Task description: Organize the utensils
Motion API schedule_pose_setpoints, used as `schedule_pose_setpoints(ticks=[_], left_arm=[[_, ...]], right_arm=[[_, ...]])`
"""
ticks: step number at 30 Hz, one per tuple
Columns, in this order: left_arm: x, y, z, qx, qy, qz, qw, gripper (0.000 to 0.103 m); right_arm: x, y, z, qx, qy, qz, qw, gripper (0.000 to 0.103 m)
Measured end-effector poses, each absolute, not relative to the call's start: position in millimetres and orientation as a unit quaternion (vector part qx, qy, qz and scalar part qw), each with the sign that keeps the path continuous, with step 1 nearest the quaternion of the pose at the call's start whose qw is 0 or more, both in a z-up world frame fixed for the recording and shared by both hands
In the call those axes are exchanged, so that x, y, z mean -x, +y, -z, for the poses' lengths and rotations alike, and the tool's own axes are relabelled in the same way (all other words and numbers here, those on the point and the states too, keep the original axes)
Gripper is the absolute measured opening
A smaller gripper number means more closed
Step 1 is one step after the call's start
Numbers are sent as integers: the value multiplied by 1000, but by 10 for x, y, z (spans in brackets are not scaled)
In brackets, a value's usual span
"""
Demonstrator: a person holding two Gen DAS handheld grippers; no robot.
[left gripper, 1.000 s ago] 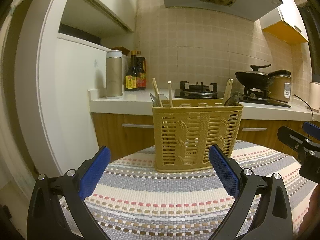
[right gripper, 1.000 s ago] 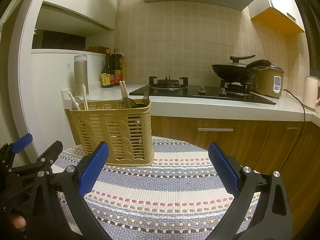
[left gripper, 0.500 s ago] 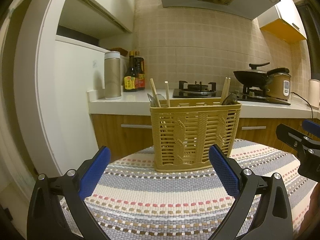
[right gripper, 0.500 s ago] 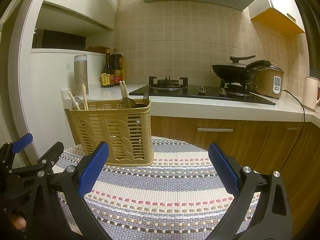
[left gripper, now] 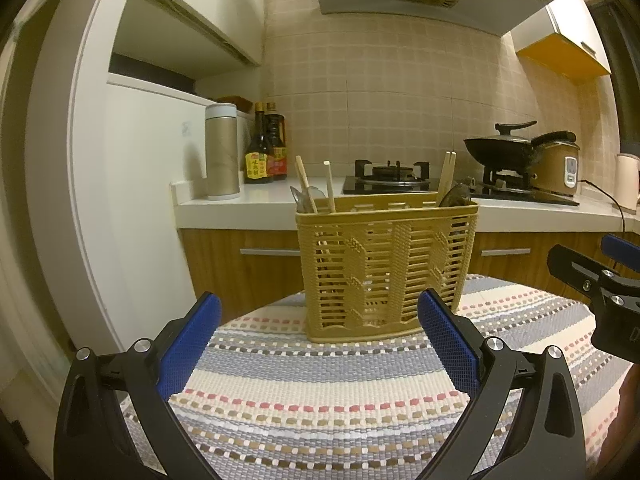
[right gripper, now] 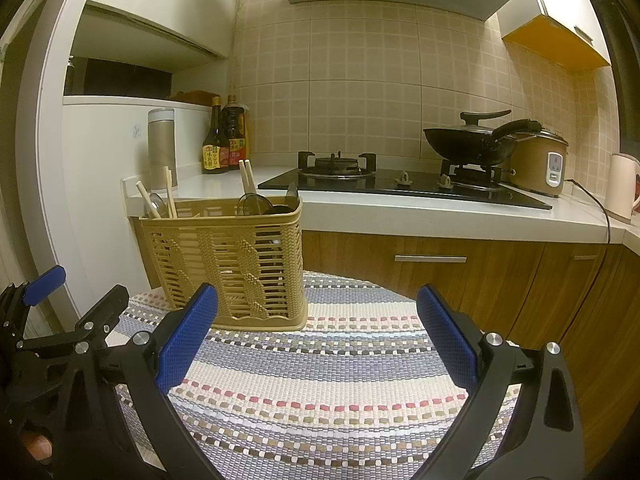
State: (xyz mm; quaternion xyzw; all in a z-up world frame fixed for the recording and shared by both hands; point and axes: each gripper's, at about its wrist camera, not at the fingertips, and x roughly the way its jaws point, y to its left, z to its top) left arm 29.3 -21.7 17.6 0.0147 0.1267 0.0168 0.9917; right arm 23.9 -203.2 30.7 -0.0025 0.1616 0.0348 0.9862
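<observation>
A tan plastic utensil basket stands upright on a striped woven mat; it also shows in the right wrist view. Wooden chopsticks and dark spoons stick out of its left and right compartments. My left gripper is open and empty, just in front of the basket. My right gripper is open and empty, to the right of the basket. Each gripper shows at the edge of the other's view.
Behind the mat is a white kitchen counter with a thermos, two sauce bottles, a gas hob, a wok, a rice cooker and a kettle. Wooden cabinets stand below.
Both grippers stay open. The left view has shifted slightly, so the basket sits a little higher and closer in it. The right view is almost unchanged.
</observation>
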Motion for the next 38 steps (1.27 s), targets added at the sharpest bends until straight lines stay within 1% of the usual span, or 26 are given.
schedule_pose_setpoints(ticks=[15, 29, 38], left_arm=[[-281, -210, -191, -16, 123, -22, 992, 95], [-199, -268, -211, -39, 99, -34, 994, 95], [-229, -200, -215, -20, 112, -25, 993, 96]], right_arm=[[-238, -2031, -301, 4, 161, -34, 986, 95], [-237, -2026, -284, 7, 161, -33, 986, 95], [-225, -2012, -282, 13, 159, -31, 987, 95]])
